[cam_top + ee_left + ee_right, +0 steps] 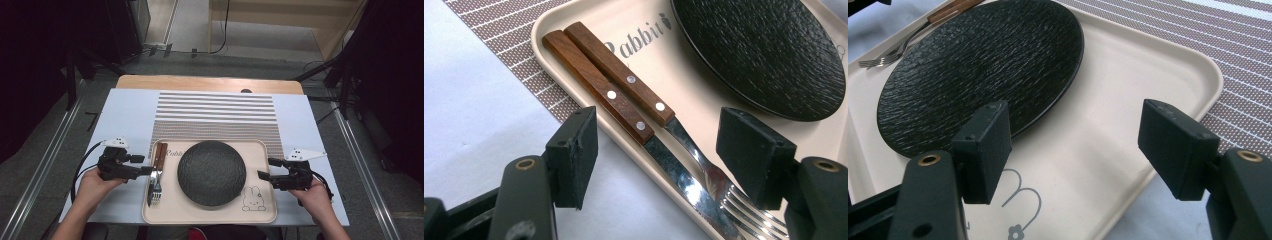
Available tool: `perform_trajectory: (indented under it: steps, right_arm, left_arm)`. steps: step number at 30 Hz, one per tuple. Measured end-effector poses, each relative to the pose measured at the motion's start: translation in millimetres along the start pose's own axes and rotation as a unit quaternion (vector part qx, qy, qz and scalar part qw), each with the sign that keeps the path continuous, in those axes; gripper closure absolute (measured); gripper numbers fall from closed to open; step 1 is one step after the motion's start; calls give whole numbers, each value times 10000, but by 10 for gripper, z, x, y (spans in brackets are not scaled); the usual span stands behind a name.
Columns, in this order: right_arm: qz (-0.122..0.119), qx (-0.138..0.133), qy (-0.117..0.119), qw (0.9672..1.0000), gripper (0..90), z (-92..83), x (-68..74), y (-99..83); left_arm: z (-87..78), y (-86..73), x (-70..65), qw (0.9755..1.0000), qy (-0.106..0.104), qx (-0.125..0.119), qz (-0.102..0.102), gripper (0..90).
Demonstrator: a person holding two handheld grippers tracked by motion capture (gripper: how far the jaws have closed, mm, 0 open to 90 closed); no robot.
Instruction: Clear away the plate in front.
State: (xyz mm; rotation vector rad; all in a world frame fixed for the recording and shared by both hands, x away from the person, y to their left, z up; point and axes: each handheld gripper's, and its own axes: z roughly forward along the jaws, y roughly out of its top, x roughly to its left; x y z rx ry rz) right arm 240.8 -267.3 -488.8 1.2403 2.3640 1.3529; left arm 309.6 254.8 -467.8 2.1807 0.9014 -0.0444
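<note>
two open claws flank the tray [260,216] on the table, left claw [148,170] nearing the knife [624,112] and fork [659,107], likely to grasp one next, right claw [263,168] waiting by the plate [211,172].

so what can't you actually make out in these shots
- Fork tines and knife tip: cut off by the bottom edge in the left gripper view, partly behind the left gripper.
- Rabbit drawing on the tray: mostly cut off and hidden by the right gripper in its own view.
- Tray lettering: too small in the high view, its end covered by the plate.
</note>
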Motion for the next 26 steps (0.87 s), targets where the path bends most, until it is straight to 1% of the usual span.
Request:
perform_trajectory:
  steps: [19,26]
  right_arm:
    - [-5,1,14,10000,284,4,6,-1]
    - [-9,2,19,10000,284,5,5,-1]
  left_arm:
    - [-1,2,2,10000,2,-3,-27,326]
    - [3,3,11,10000,42,21,-46,326]
